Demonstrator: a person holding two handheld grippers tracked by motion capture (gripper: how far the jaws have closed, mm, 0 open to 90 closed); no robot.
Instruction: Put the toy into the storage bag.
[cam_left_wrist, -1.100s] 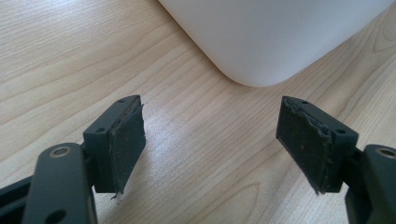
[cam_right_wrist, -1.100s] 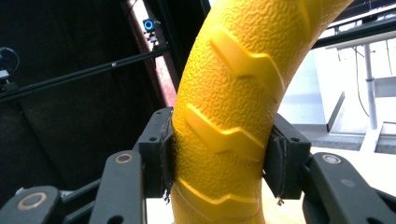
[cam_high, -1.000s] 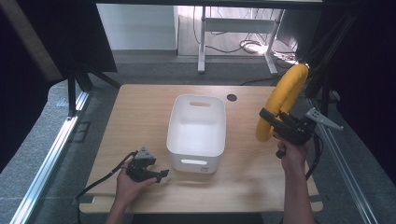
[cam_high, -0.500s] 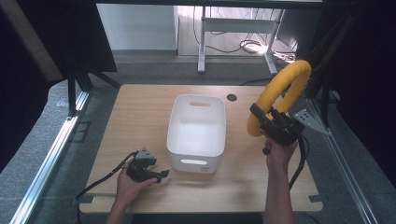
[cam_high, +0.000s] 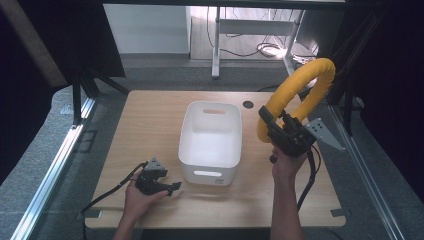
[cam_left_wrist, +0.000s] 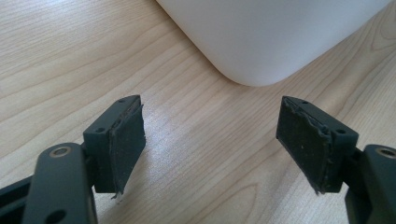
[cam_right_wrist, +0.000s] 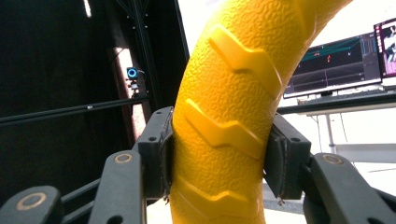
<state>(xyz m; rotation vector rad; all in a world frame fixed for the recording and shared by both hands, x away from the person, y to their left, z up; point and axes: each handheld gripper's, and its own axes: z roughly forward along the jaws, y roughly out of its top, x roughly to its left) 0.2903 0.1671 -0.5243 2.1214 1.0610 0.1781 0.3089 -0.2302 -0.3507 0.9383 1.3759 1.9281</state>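
A thick yellow ring (cam_high: 300, 92) (cam_right_wrist: 224, 116) with raised chevron ridges is held up in the air just right of the white bin (cam_high: 210, 142). My right gripper (cam_high: 277, 131) (cam_right_wrist: 219, 149) is shut on the ring's lower left part, both pads pressed into its sides. My left gripper (cam_high: 172, 187) (cam_left_wrist: 210, 140) rests on the wooden table (cam_high: 150, 125) near its front left, jaws open with nothing between them. It points at the bin's near left corner (cam_left_wrist: 261, 42).
The bin stands in the middle of the table and looks empty inside. A round cable hole (cam_high: 248, 104) lies behind the bin. Dark frame posts and floor rails flank the table. Monitors (cam_right_wrist: 345, 60) show in the right gripper view.
The right hand has carried the yellow ring leftward, toward the bin, and turned it so its open loop now faces the high camera. The left gripper has stayed put.
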